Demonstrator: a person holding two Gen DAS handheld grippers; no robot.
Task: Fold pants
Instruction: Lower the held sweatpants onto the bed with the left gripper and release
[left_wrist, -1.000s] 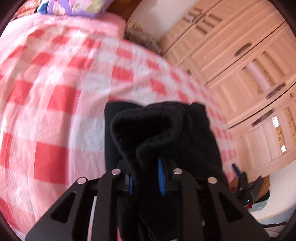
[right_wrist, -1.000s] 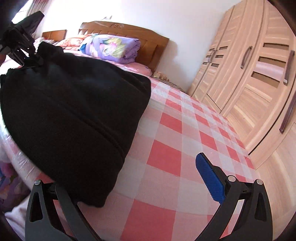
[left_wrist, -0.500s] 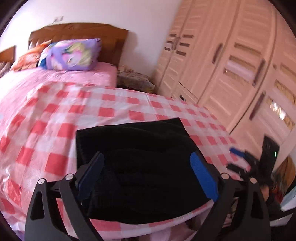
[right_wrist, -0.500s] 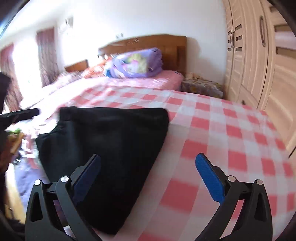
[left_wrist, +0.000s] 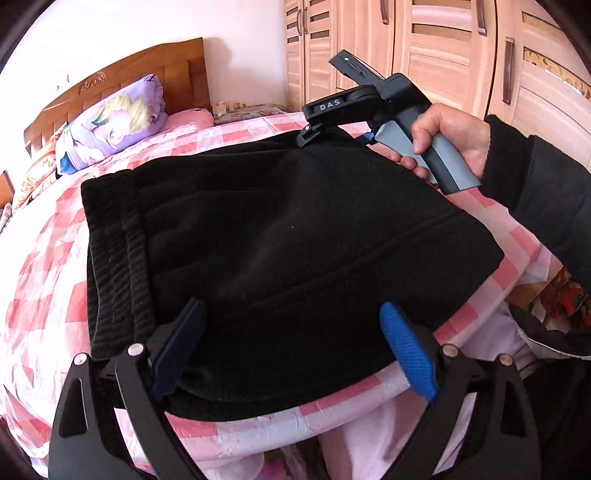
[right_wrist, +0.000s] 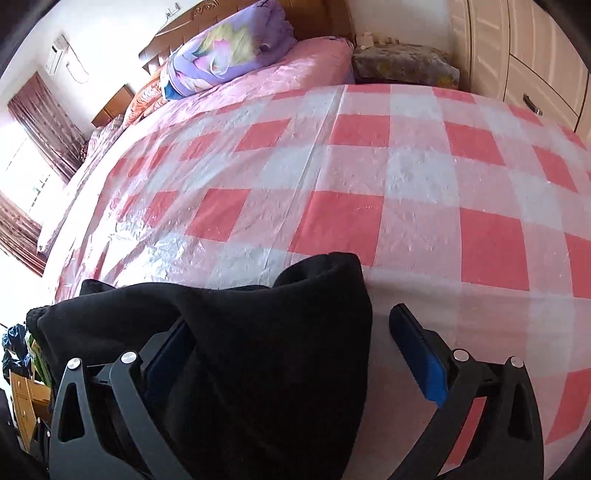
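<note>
Folded black fleece pants (left_wrist: 280, 236) lie as a compact stack at the near edge of the bed, on its red-and-white checked plastic cover (right_wrist: 369, 177), with the ribbed waistband (left_wrist: 118, 258) along the stack's left side in the left wrist view. The placement near the edge keeps the stack within reach of the person standing there. The left tool (left_wrist: 291, 347) has its jaws standing wide, having just opened; its blue pads (left_wrist: 406, 350) straddle the near hem without pressing on it, which reads as a release of the fabric. The right tool (right_wrist: 295, 354), gripped by a hand (left_wrist: 443, 140) in a dark sleeve (left_wrist: 546, 206), sits at the stack's far corner. Its jaws are also spread wide; a raised corner of the fabric lies between them against the left pad, while the right pad (right_wrist: 417, 358) stands clear over the cover, so nothing is clamped. This position suits squaring or taking that corner. A purple printed quilt roll (left_wrist: 110, 125) rests at the head of the bed below the wooden headboard (left_wrist: 147, 70), well apart from the pants.
</note>
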